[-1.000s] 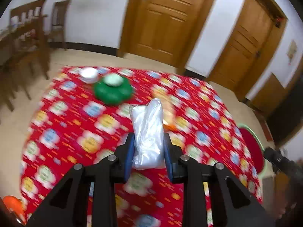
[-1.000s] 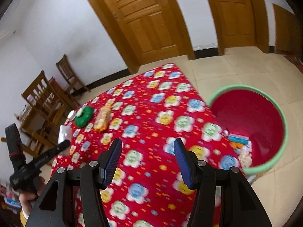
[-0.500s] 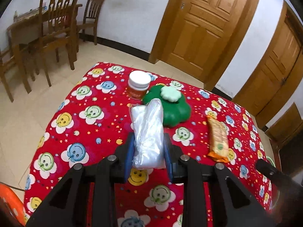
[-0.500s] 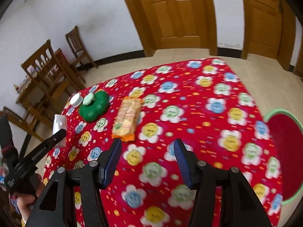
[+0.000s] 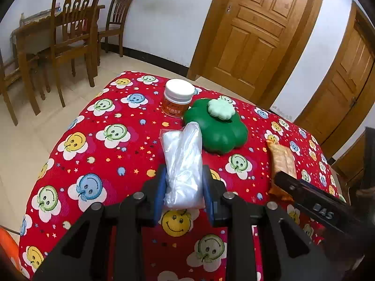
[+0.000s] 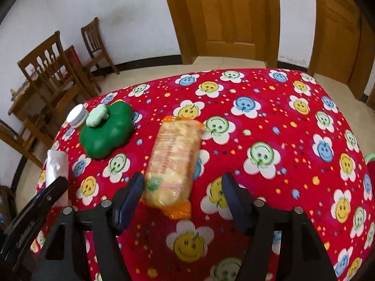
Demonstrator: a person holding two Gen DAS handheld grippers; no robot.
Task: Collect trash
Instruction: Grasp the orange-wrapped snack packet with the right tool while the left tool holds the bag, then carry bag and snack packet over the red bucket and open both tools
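Note:
My left gripper (image 5: 184,187) is shut on a clear plastic bag (image 5: 184,164) and holds it above the red tablecloth (image 5: 105,154). The bag also shows at the left of the right wrist view (image 6: 56,166). My right gripper (image 6: 182,189) is open, its fingers on either side of the near end of an orange snack packet (image 6: 174,157) that lies on the cloth. The packet shows in the left wrist view (image 5: 281,161), partly behind the right gripper's body.
A green clover-shaped container (image 5: 216,126) (image 6: 107,132) and a white-lidded orange jar (image 5: 178,97) stand at the far left of the table. Wooden chairs (image 5: 70,30) and a table stand beyond. A green-rimmed red bin edge (image 6: 370,164) shows at the right.
The right gripper has swung from the bin side to the snack packet and come down over it. The left gripper, still holding the bag, has turned towards the green container and jar.

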